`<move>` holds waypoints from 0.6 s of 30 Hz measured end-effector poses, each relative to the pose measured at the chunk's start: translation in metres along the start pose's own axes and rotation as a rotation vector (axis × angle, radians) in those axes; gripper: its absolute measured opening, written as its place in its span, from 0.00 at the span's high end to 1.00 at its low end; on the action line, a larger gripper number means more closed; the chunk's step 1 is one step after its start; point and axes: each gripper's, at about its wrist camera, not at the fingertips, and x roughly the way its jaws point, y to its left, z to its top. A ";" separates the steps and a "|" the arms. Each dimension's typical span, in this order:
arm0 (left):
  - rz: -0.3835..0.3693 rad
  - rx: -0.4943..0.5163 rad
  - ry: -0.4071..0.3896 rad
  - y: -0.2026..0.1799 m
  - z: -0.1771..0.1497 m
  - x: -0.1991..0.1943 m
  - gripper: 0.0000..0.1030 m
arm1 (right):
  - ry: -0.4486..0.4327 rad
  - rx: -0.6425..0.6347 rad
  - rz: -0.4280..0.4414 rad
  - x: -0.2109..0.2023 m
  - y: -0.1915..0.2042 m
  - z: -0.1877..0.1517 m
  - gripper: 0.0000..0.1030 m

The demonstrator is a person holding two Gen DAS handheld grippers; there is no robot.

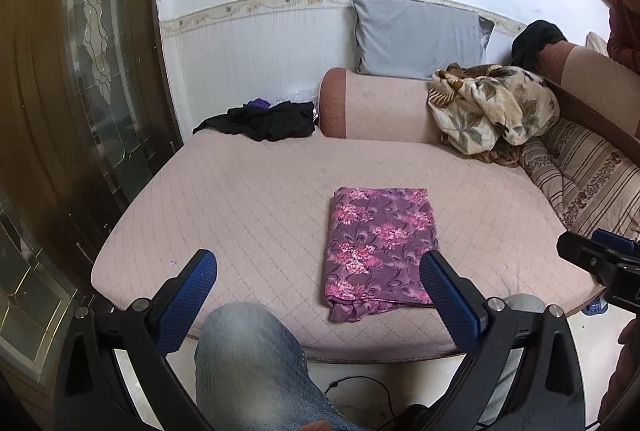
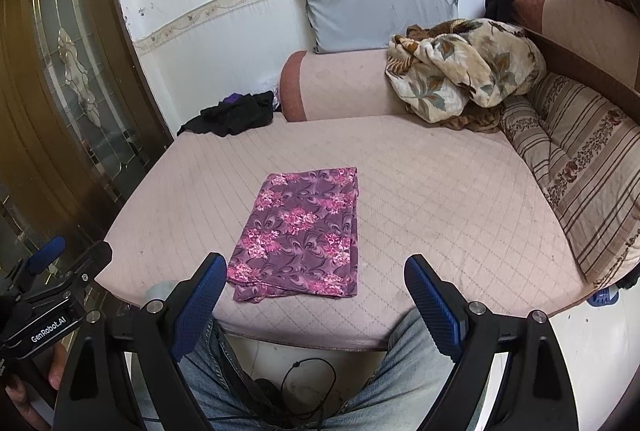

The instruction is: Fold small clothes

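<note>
The folded purple floral cloth [image 1: 380,247] looks light, soft, limp; best pinched at its near corners. Left tool [image 1: 318,271] and right tool [image 2: 316,277] hover released.

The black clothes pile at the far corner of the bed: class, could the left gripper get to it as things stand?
Probably yes. The left gripper is open and holds nothing, and the bed cover between it and the black clothes pile lies bare; the folded purple floral cloth sits off to the right of that path.
</note>
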 end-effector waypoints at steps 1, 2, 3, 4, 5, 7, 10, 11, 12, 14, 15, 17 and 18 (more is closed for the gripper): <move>0.000 -0.001 0.004 0.000 0.000 0.002 0.02 | 0.002 -0.001 -0.002 0.002 0.000 0.001 0.09; -0.001 -0.004 0.010 0.000 0.001 0.005 0.02 | 0.002 -0.003 -0.004 0.003 0.000 0.002 0.09; -0.001 -0.004 0.014 0.000 0.000 0.007 0.02 | 0.001 -0.004 -0.006 0.004 0.000 0.003 0.09; 0.000 -0.005 0.019 0.000 0.000 0.009 0.02 | 0.002 -0.004 -0.006 0.005 0.000 0.003 0.09; 0.001 -0.004 0.026 0.000 0.000 0.011 0.02 | 0.003 -0.004 -0.006 0.006 0.000 0.004 0.09; 0.002 0.000 0.041 -0.001 -0.001 0.015 0.02 | 0.008 -0.002 -0.007 0.009 0.001 0.004 0.09; 0.009 0.008 0.061 0.000 -0.001 0.022 0.02 | 0.024 -0.002 -0.004 0.017 0.000 0.006 0.09; 0.009 0.010 0.070 0.000 -0.002 0.025 0.02 | 0.028 -0.001 -0.003 0.020 0.000 0.006 0.09; 0.010 0.012 0.076 0.000 -0.002 0.027 0.02 | 0.037 0.000 -0.001 0.024 -0.001 0.006 0.09; 0.016 0.011 0.083 0.000 -0.001 0.031 0.02 | 0.047 0.001 0.001 0.030 0.000 0.007 0.09; 0.018 0.010 0.085 0.000 -0.001 0.033 0.02 | 0.052 0.001 -0.001 0.033 -0.001 0.007 0.09; 0.019 0.007 0.098 0.001 -0.001 0.038 0.02 | 0.065 0.005 -0.002 0.039 -0.002 0.009 0.09; 0.018 0.004 0.104 0.001 -0.001 0.041 0.02 | 0.069 0.007 -0.002 0.042 -0.003 0.009 0.09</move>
